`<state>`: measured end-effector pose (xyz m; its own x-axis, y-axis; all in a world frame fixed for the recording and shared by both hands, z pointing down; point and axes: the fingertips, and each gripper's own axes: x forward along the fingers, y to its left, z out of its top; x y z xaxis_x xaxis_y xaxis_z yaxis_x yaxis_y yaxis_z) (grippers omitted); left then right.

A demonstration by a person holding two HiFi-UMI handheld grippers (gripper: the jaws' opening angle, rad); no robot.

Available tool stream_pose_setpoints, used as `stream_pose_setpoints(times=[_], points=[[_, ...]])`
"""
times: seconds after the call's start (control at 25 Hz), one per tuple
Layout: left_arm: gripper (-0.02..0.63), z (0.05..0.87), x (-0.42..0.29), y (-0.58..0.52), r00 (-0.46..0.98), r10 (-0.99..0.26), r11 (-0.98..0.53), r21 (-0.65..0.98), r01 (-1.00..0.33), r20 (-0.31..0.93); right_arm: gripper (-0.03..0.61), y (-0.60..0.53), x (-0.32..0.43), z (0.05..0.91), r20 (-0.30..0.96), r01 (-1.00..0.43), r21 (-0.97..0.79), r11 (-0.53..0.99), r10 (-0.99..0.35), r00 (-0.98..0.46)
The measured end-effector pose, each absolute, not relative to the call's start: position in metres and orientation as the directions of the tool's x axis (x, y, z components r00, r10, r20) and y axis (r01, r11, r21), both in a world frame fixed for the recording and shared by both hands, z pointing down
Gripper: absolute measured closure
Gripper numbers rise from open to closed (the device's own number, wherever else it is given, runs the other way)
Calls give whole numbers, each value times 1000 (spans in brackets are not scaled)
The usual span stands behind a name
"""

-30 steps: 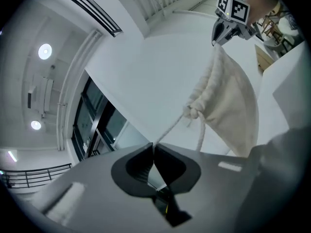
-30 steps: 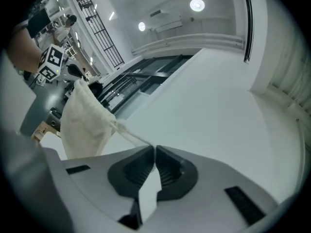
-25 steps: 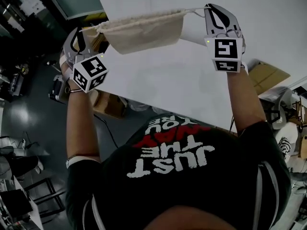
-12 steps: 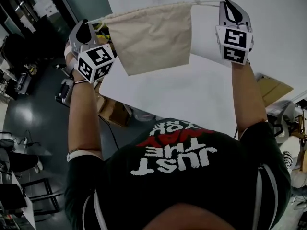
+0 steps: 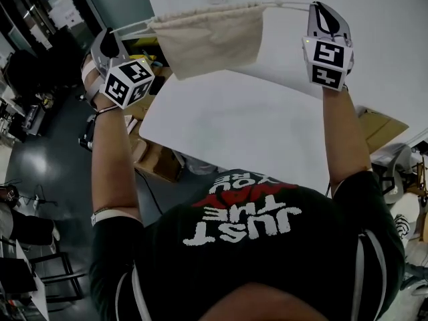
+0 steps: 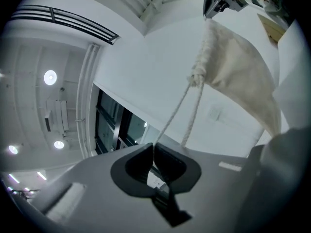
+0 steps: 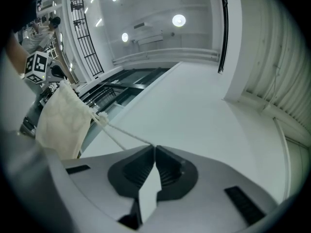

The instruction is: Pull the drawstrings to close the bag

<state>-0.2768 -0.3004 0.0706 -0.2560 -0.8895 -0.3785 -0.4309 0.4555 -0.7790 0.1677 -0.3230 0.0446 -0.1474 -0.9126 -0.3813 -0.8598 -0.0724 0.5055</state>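
Cloth bag hangs over the white table at 12 o'clock in the head view, mouth gathered. Left gripper, 10 o'clock, is clamped on the left drawstring. Right gripper, 1 o'clock, is clamped on the right drawstring (both taut). Dark grey floor at 9 o'clock.

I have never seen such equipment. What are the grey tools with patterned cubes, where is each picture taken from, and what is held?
A person holds a two-jaw gripper in each hand; the cubes are parts of them. The head view looks down from the person's head; the two gripper views come from cameras riding on the grippers. The left gripper and the right gripper are each shut on a white cord drawstring of a cream cloth bag, which hangs stretched between them above a white table.
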Motion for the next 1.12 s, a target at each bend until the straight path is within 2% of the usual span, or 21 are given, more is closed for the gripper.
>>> stream_pose_setpoints(times=[0.28,0.84,1.12], points=[[600,63,-282,-296,-244,-892,451,-735,-506,-379,561,-327,162,53,-356,-855,517,-37,-918,-176],[601,70,-298,-294,-264,-897,440,-781,-444,-355,564,-329,174,57,-343,-855,517,-41,-925,-163],[601,78,-298,-301,-243,-921,389,-746,-540,-305,565,-335,176,60,-315,-881,472,20,-930,-190]])
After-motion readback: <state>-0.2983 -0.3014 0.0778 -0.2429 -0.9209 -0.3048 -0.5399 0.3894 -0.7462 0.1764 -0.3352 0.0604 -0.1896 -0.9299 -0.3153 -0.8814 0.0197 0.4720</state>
